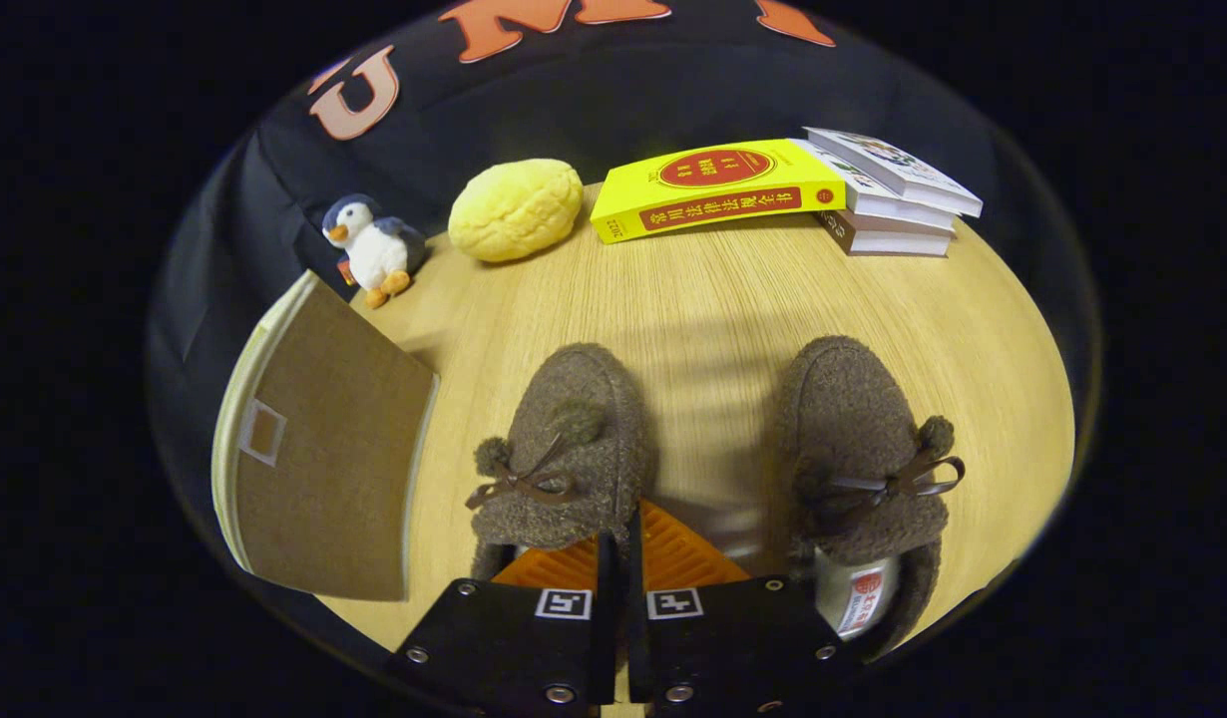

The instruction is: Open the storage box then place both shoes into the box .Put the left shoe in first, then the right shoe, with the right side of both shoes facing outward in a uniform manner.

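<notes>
Your gripper [618, 558]: fingers nearly together, holding nothing | left shoe [564, 444] at 11 o'clock just ahead, right shoe [858, 459] at 1 | storage box [319, 449] at 9, lid shut | open it first, I'd say.

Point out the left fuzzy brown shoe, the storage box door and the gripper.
Left fuzzy brown shoe [574, 439]: gripper view, on its toe upper.
Brown flat storage box door [324, 449]: gripper view, mid panel.
Gripper [618, 558]: gripper view, between its nearly closed fingertips at the shoe's opening.
</notes>
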### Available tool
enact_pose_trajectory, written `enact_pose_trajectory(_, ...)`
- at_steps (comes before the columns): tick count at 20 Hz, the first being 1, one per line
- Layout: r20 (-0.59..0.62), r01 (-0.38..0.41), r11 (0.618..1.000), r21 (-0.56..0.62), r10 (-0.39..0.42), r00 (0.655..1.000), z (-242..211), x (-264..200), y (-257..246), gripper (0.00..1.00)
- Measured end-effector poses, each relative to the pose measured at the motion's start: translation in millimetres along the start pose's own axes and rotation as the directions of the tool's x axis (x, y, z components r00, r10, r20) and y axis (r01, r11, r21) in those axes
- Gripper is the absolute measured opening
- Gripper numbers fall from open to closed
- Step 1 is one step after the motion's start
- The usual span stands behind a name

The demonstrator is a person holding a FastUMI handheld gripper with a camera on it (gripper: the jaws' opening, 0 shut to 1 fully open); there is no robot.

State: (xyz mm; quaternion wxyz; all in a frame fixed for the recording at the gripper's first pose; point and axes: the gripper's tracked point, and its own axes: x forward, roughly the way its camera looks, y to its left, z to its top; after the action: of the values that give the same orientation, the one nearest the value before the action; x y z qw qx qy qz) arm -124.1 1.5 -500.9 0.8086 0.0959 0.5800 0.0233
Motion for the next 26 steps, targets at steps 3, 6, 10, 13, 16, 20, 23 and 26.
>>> enact_pose_trajectory(3,0.033,-0.028,1.0,0.013,0.027,0.999,14,-19,17,0.05)
enact_pose_trajectory(6,0.07,-0.061,0.998,0.034,0.058,0.996,34,-44,44,0.05)
enact_pose_trajectory(10,0.131,-0.092,0.996,0.01,0.09,0.987,64,-81,85,0.05)
enact_pose_trajectory(13,0.141,-0.104,0.995,-0.006,0.104,0.985,76,-100,116,0.05)
enact_pose_trajectory(16,0.151,-0.138,0.99,-0.03,0.141,0.978,87,-116,154,0.05)
enact_pose_trajectory(20,0.151,-0.174,0.982,-0.078,0.184,0.971,93,-133,202,0.05)
enact_pose_trajectory(23,0.136,-0.21,0.974,-0.09,0.22,0.966,92,-131,238,0.05)
enact_pose_trajectory(26,0.106,-0.214,0.973,-0.085,0.222,0.969,85,-118,261,0.05)
